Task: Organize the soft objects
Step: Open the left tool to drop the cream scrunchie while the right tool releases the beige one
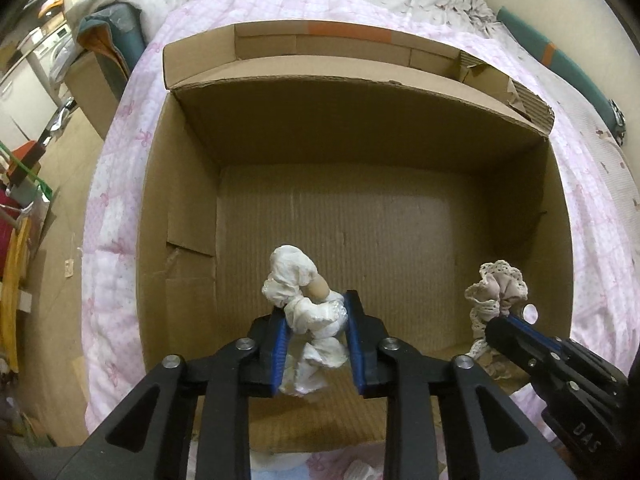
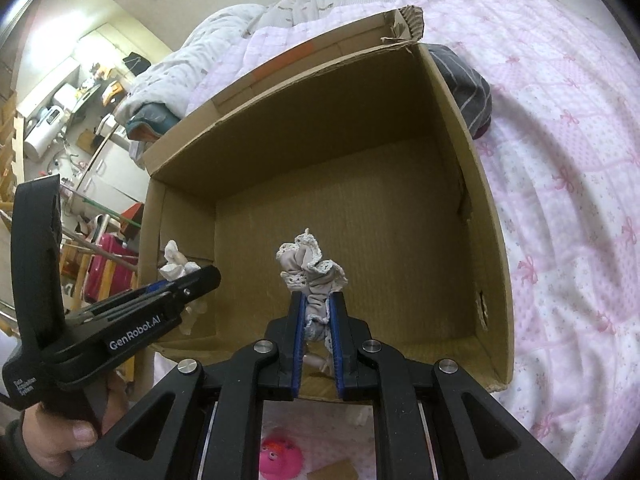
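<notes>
A: Start at the left. What has the left gripper [image 1: 316, 330] got?

B: A bunched white cloth [image 1: 304, 308], sitting between its blue fingers [image 1: 280, 344] over the near left part of the open cardboard box [image 1: 180, 216]. The fingers stand slightly apart; the cloth fills the gap, touching both pads. How firmly they press, I cannot tell.

A: And to the right?

B: The right gripper [image 2: 316, 324] is nearly closed, its fingers [image 2: 297, 328] pinching a grey lace-trimmed cloth [image 2: 310, 268] that sticks up above the tips. It hangs over the box's near right side.

A: Where is the box?

B: On a bed, on a pink bow-print quilt [image 2: 560, 200]. A pink plush toy [image 2: 280, 458] lies on the bed near the box's front wall.
</notes>
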`<state>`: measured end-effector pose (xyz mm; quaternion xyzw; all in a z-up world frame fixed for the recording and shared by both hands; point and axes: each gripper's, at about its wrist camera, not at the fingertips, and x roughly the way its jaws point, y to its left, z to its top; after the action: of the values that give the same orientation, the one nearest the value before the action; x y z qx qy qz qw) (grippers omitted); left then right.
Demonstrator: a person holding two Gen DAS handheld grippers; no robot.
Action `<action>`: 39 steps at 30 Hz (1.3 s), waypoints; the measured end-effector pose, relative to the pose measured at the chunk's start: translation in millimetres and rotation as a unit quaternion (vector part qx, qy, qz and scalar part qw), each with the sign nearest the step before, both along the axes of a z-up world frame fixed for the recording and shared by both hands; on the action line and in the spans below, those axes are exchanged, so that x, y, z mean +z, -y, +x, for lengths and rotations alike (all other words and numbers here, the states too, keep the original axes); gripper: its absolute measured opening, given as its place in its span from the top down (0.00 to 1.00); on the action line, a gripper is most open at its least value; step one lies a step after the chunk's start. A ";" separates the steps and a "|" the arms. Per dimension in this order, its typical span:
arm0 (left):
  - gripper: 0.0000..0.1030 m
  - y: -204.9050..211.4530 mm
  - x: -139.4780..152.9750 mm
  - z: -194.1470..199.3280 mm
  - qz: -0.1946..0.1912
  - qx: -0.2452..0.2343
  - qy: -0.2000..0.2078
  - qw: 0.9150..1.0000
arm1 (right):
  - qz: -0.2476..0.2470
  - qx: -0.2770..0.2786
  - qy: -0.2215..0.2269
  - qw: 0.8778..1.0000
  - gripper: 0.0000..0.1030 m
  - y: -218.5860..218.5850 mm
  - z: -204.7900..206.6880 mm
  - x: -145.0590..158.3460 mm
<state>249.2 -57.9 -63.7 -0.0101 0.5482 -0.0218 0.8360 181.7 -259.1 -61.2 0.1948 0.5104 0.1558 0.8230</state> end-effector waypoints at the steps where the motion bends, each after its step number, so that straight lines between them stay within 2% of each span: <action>1: 0.77 -0.3 -0.3 0.8 0.006 0.003 0.002 1.000 | -0.002 -0.001 0.001 1.000 0.87 -1.2 0.8 0.5; 5: 0.75 -3.0 -0.7 1.6 0.002 0.010 0.000 1.000 | -0.004 -0.001 0.000 1.000 0.87 -3.1 1.2 -0.5; 7: 0.67 -1.6 0.2 1.1 0.008 0.008 0.001 1.000 | -0.005 0.000 0.000 1.000 0.87 -4.7 1.3 -1.0; 9: 0.44 -0.2 1.8 -0.2 0.009 0.003 0.006 1.000 | -0.005 0.000 0.000 1.000 0.87 -3.9 0.4 -2.1; 11: 0.33 1.2 4.0 -2.5 0.013 -0.002 0.010 1.000 | -0.004 0.000 -0.001 1.000 0.87 -3.3 0.3 -3.0; 14: 0.32 1.7 7.1 -5.9 0.027 -0.001 0.017 0.999 | -0.006 0.000 0.000 1.000 0.87 -3.2 0.1 -2.9; 26: 0.32 -2.0 21.6 -12.3 0.032 0.013 0.041 0.999 | -0.012 -0.009 0.013 1.000 0.85 -3.5 -0.6 0.4; 28: 0.32 -2.1 24.8 -14.3 0.033 0.014 0.046 0.998 | -0.011 -0.013 0.014 1.000 0.77 -1.7 0.2 1.1; 29: 0.32 -2.5 25.8 -14.5 0.033 0.014 0.047 0.998 | -0.008 -0.016 0.015 1.000 0.65 -0.6 0.4 2.0; 30: 0.32 -2.9 26.4 -14.6 0.032 0.015 0.048 0.998 | -0.004 -0.020 0.017 1.000 0.36 1.3 -0.1 3.1; 31: 0.32 -3.2 26.2 -14.0 0.031 0.016 0.047 0.998 | -0.001 -0.025 0.021 0.999 0.23 3.6 -0.8 4.9; 32: 0.32 -3.8 26.3 -13.6 0.031 0.018 0.046 0.998 | 0.001 -0.034 0.031 0.999 0.13 6.3 -2.5 8.0; 35: 0.32 -3.8 26.1 -13.0 0.028 0.021 0.044 0.998 | 0.006 -0.043 0.052 0.998 0.13 10.3 -5.6 15.6; 39: 0.32 -2.9 27.2 -12.5 0.030 0.019 0.045 0.998 | 0.010 -0.040 0.050 0.998 0.13 10.7 -5.7 16.2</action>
<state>236.7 -55.0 -36.6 0.0058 0.5101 0.0102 0.8601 176.1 -269.9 -45.0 0.2150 0.4585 0.1378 0.8512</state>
